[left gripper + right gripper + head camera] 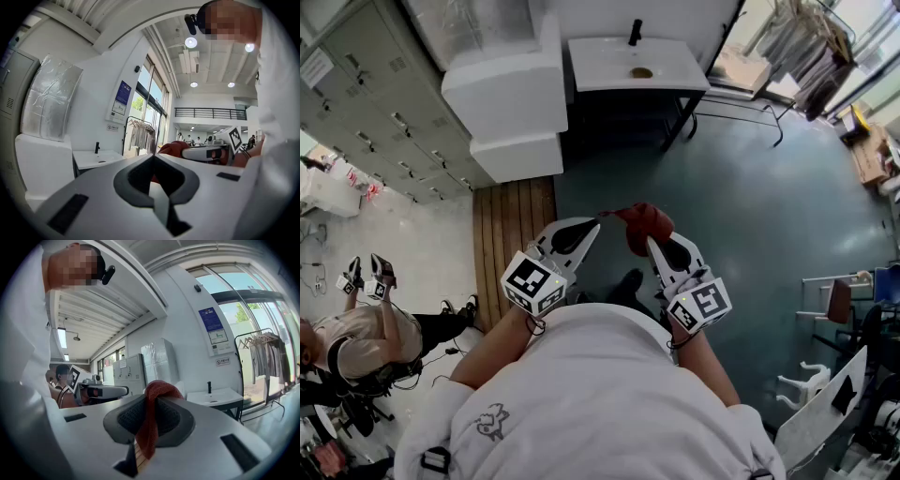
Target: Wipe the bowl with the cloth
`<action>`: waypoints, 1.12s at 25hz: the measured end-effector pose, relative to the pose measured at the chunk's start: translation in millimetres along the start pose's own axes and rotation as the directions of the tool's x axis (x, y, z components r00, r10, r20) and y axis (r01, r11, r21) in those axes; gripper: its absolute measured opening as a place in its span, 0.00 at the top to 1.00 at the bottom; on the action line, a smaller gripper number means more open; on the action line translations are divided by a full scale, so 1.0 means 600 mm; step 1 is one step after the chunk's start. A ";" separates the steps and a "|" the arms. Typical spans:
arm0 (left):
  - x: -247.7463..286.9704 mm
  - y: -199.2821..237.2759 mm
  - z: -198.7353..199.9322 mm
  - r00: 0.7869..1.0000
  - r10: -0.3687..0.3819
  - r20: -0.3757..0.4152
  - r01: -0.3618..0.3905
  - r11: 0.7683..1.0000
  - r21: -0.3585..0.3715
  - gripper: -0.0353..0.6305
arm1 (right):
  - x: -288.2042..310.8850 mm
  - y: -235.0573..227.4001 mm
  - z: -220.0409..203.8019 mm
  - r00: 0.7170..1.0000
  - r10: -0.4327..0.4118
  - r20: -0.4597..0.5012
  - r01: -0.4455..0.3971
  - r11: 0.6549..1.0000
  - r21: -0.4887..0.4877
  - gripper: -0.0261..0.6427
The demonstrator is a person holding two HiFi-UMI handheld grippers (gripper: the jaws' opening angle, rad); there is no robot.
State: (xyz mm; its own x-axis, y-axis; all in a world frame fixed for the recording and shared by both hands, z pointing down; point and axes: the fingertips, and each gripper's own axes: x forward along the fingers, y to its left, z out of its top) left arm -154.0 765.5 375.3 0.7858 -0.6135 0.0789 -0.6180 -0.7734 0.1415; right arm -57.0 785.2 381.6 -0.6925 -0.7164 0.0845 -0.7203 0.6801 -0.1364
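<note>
My right gripper [652, 244] is shut on a red cloth [645, 222], held level in front of my chest. In the right gripper view the cloth [151, 427] is pinched between the jaws and bunches over their tips. My left gripper [592, 228] is alongside it to the left, also level, shut with nothing between its jaws [153, 158]. From the left gripper view, the right gripper [206, 153] and the bunched cloth [172, 148] are just to the right. The right gripper view shows the left gripper [101, 391] at its left. No bowl shows in any view.
Ahead stands a white sink [633, 62] with a black tap. A white wrapped unit [508, 94] and grey lockers [366, 103] are to its left. A wooden floor strip [512, 223] lies below. Another person [366, 339] sits at far left. A clothes rack [806, 42] is at top right.
</note>
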 end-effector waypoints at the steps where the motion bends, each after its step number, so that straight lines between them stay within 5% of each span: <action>1: 0.004 0.002 0.001 1.000 0.000 -0.001 0.000 1.000 -0.002 0.93 | 0.001 -0.004 0.001 1.000 0.000 -0.002 0.000 1.000 0.000 0.88; 17: 0.145 0.028 0.000 1.000 -0.019 -0.024 0.019 1.000 0.001 0.93 | 0.012 -0.126 0.000 1.000 0.016 -0.022 -0.016 1.000 -0.001 0.88; 28: 0.353 0.038 0.019 0.999 0.031 -0.019 -0.031 0.999 0.022 0.93 | -0.017 -0.339 0.031 0.999 0.034 -0.025 -0.035 0.999 -0.003 0.88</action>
State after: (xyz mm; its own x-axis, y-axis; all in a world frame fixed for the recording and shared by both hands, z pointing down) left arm -2.0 615.8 383.9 0.7663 -0.6343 0.1018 -0.6424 -0.7573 0.1174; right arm 97.4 651.2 390.3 -0.7177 -0.6885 0.1044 -0.6961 0.7050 -0.1359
